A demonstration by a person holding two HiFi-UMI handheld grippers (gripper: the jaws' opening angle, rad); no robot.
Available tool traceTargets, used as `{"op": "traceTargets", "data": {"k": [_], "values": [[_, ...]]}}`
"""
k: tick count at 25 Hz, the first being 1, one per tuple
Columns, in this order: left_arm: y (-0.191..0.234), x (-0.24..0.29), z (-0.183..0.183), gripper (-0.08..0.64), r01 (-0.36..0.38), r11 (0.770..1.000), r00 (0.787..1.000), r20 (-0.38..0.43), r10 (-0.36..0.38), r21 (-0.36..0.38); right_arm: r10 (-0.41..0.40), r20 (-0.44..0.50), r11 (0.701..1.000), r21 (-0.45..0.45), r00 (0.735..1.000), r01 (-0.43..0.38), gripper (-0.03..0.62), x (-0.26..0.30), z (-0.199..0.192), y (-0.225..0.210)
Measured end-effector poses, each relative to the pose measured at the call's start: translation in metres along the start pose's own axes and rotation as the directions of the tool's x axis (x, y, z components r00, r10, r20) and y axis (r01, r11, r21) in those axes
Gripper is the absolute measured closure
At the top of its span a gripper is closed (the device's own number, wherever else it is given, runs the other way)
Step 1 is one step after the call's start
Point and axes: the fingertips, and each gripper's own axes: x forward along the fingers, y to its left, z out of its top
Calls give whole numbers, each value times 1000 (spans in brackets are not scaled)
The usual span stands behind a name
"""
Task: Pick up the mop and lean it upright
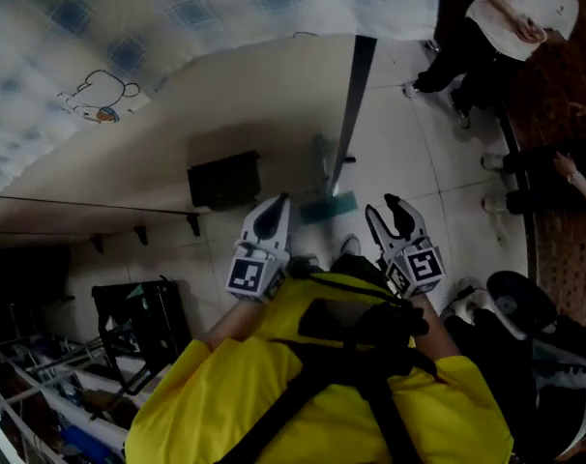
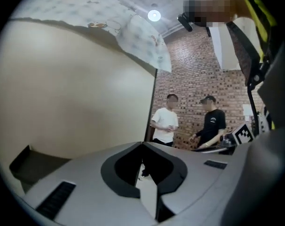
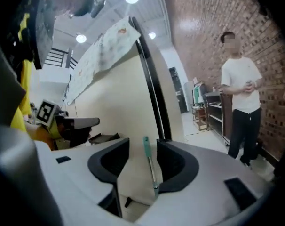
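Your left claw (image 1: 274, 217) is closed, jaw against jaw, with nothing in it; in the left gripper view (image 2: 142, 148) the two dark pads meet at the tips and only a sliver of pale floor shows below them. Your right claw (image 1: 392, 211) stands wide. In the right gripper view (image 3: 143, 147) the mop (image 3: 150, 166) appears in the gap between the jaws, but it lies beyond them and neither pad touches it. The mop stands close to upright against the beige panel (image 1: 274, 95). Its green-tipped handle lies along the panel's face, and its teal head (image 1: 330, 207) rests on the tiled floor (image 1: 399, 153) at the panel's foot, just ahead of both claws and between them in the head view. A dark post (image 1: 357, 85) runs along the panel's edge right beside the mop. A blue-checked cloth (image 1: 177, 17) with a small cartoon figure on it is draped over the top of the panel. A black box (image 1: 223, 180) sits against the panel's foot, to the left of the mop head and apart from it. At lower left a black crate (image 1: 138, 327) stands near a wire rack (image 1: 42, 385). A person in a white shirt (image 1: 511, 13) stands well off to your right. In the left gripper view a second person in a black shirt and cap (image 2: 212, 122) stands next to them, in front of a brick wall (image 2: 199, 65).
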Motion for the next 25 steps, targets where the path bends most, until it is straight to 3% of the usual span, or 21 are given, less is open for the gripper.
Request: {"op": "traceTargets", "data": {"k": [3,5,9,11,17,19,21,25], "values": [[15,8,-10,545,-118,990,993,23,120,-72,-22,-15,1000,-20,1000,22,399,74,-14,-22],[22,5,-18,545,-174,981,984,18,176,-84,-31,-39,999,-39,999,30,318,120,-30,-21],[38,-9,-31,545,-304,950,952,-4,305,-67,-59,-62,996,-76,996,55,318,186,-55,-12],[42,-19,-34,545,-349,934,937,-4,350,-69,-66,-91,995,-81,994,59,362,204,-68,-11],[57,-47,-61,545,-441,894,898,-52,438,-77,-105,-118,991,-95,987,94,430,228,-90,-11],[58,-52,-62,545,-445,892,895,-53,443,-75,-126,-119,987,-110,985,114,428,232,-94,-12],[60,-57,-63,545,-451,890,892,-57,448,-71,-152,-118,984,-112,981,139,477,234,-97,-15],[69,-61,-66,545,-466,882,884,-77,461,-72,-150,-122,982,-133,981,133,482,230,-98,-11]]}}
